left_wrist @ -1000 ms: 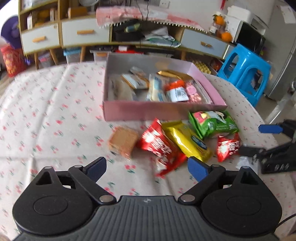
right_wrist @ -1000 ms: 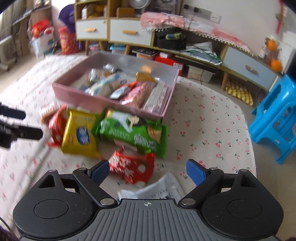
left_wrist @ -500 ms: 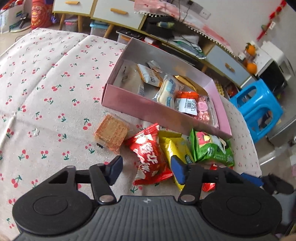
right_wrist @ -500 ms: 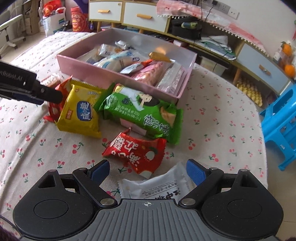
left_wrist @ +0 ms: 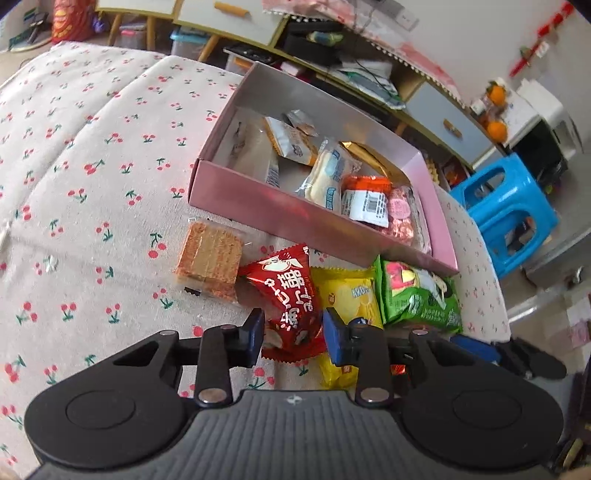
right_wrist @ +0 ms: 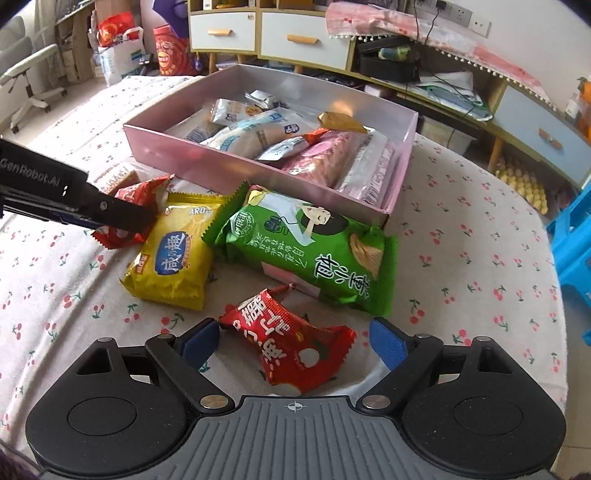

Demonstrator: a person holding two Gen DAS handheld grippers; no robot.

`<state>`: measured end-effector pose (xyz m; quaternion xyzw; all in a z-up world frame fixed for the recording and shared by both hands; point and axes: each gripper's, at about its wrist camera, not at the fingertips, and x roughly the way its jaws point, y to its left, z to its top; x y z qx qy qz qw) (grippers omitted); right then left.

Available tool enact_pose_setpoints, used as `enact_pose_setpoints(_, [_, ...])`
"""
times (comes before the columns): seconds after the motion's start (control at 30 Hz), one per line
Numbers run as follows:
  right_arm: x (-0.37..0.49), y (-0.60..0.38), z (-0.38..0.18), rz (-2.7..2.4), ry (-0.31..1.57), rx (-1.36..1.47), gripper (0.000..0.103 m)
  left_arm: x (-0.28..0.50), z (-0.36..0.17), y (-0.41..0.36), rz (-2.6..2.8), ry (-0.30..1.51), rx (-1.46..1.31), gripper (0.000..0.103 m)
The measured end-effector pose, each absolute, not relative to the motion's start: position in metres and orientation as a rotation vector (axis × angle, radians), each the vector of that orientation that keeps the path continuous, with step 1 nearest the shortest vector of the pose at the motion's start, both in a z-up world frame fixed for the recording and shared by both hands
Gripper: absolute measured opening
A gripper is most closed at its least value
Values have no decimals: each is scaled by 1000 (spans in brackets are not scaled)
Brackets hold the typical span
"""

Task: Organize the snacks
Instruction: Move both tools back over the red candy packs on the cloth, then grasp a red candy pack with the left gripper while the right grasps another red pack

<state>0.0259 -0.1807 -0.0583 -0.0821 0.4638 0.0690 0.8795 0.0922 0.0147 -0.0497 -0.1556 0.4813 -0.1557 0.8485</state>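
Left gripper (left_wrist: pixel 293 332) had just been closing, jaws narrow around the near end of a red snack packet (left_wrist: pixel 291 295); pads looked to be touching its sides, so it read as gripped, packet lying on the cherry-print cloth (left_wrist: pixel 92 184). Just right of that packet lay a yellow biscuit pack (left_wrist: pixel 349 295), then a green chip bag (left_wrist: pixel 417 295); a wrapped wafer square (left_wrist: pixel 208 258) sat just left of it. Right gripper (right_wrist: pixel 293 341) stood wide, nothing clamped, with a second red packet (right_wrist: pixel 295 347) lying between its fingers, clear of both pads. Ahead of it were the green bag (right_wrist: pixel 306 247) and, to its left, the yellow pack (right_wrist: pixel 173 251), with the left gripper's finger (right_wrist: pixel 110 214) reaching in from the left edge. Farther out, the pink box (right_wrist: pixel 229 162) held several wrapped snacks, touching the green bag's far edge. Beyond the table: low cabinet with drawers (right_wrist: pixel 258 35), blue stool (left_wrist: pixel 506 210).
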Motion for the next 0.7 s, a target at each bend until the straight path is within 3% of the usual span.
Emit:
enact_pose_setpoints(0.3, [21,-179,-55,170,968,-141,70,77,-44,27,-410,1048,-160,31])
enact_pose_setpoints(0.47, [13,-179,-54,189,996,-102,64,64,-41,36,-445,1030,-64,31])
enact_pose_setpoints(0.7, [4,-170,-49,244,1027,-30,65,53,-44,42,-461,1018,8,35])
